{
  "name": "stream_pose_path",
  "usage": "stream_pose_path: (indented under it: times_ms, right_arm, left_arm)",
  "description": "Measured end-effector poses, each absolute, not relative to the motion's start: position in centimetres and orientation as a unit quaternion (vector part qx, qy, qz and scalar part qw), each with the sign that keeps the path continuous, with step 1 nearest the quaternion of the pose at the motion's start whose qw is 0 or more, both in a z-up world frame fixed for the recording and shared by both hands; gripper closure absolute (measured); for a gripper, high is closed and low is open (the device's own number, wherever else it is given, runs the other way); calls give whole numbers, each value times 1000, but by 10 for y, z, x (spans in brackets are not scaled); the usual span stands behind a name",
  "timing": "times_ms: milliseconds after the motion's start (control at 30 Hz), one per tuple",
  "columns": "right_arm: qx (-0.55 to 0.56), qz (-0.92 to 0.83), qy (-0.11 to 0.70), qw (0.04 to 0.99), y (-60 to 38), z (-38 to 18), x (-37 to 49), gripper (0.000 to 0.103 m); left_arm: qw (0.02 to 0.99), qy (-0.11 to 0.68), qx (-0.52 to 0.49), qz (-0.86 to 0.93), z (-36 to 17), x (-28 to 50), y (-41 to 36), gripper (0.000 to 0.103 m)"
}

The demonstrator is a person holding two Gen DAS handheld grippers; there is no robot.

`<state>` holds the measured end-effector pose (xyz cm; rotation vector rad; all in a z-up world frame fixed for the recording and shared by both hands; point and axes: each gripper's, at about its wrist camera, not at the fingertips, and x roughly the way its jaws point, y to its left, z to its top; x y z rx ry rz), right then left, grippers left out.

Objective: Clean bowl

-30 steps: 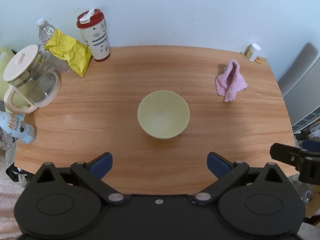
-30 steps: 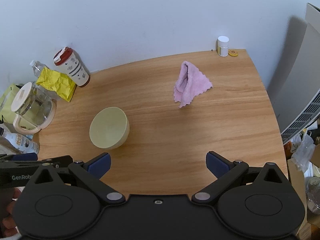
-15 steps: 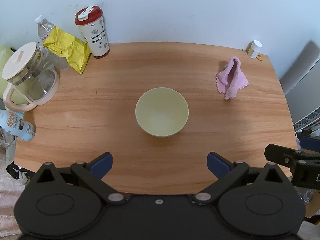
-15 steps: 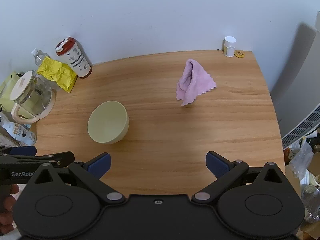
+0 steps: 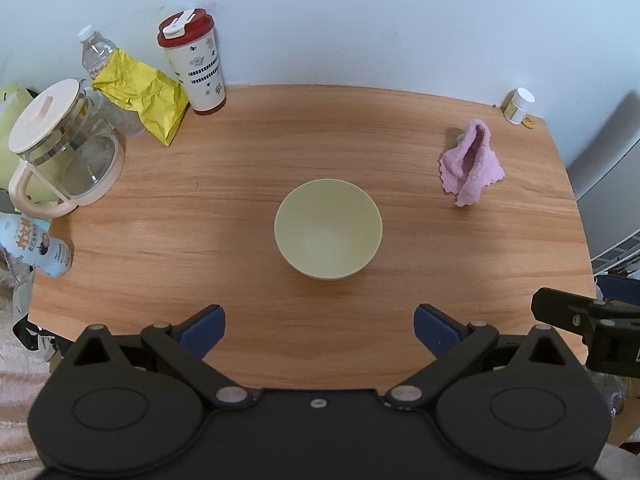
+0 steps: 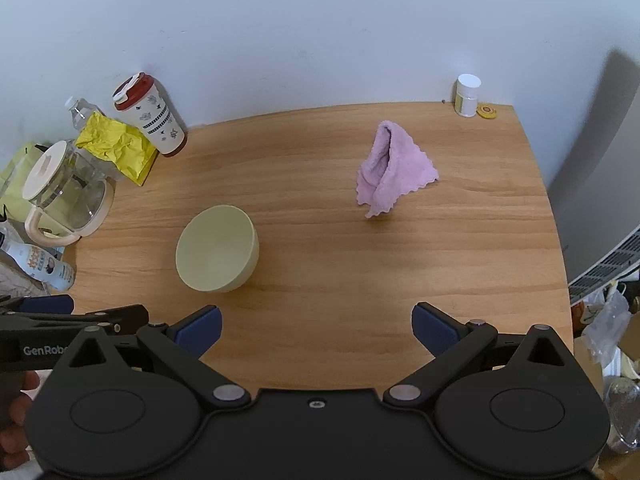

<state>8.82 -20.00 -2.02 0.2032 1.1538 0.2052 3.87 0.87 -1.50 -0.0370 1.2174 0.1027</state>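
Left hand-held gripper (image 5: 318, 326) hovers above the near edge of the worktop (image 5: 240, 160) with its jaws spread wide and nothing between them. Right hand-held gripper (image 6: 316, 326) is likewise wide open and empty, positioned above the near edge, to the right of the left one.

Bowl (image 5: 328, 234): pale green, upright, at the centre of the worktop, directly ahead of the left hand-held gripper and apart from both grippers. Its inside looks bare.

Cloth (image 6: 390, 170): pink, bunched into a peak, lying on the worktop to the right of the bowl and well apart from it.

Along the left rear edge stand a glass jug (image 5: 60, 148), a yellow bag (image 5: 140, 96) and a red-lidded cup (image 5: 194, 64). A small white jar (image 6: 467, 94) stands at the right rear corner.
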Motion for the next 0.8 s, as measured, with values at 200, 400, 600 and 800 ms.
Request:
stream_pose_path:
  times_ms: [200, 400, 600, 800]
  right_arm:
    - [99, 95, 544, 827, -191, -23, 70, 0]
    - [97, 106, 541, 829, -189, -29, 60, 0]
    - [99, 113, 533, 833, -207, -27, 73, 0]
    - [115, 123, 510, 843, -225, -24, 77, 0]
  left_arm:
    - [813, 579, -17, 51, -19, 42, 4, 0]
    - [818, 570, -23, 70, -17, 47, 3, 0]
    - [820, 560, -64, 97, -15, 52, 11, 0]
    - [824, 548, -77, 119, -19, 48, 5, 0]
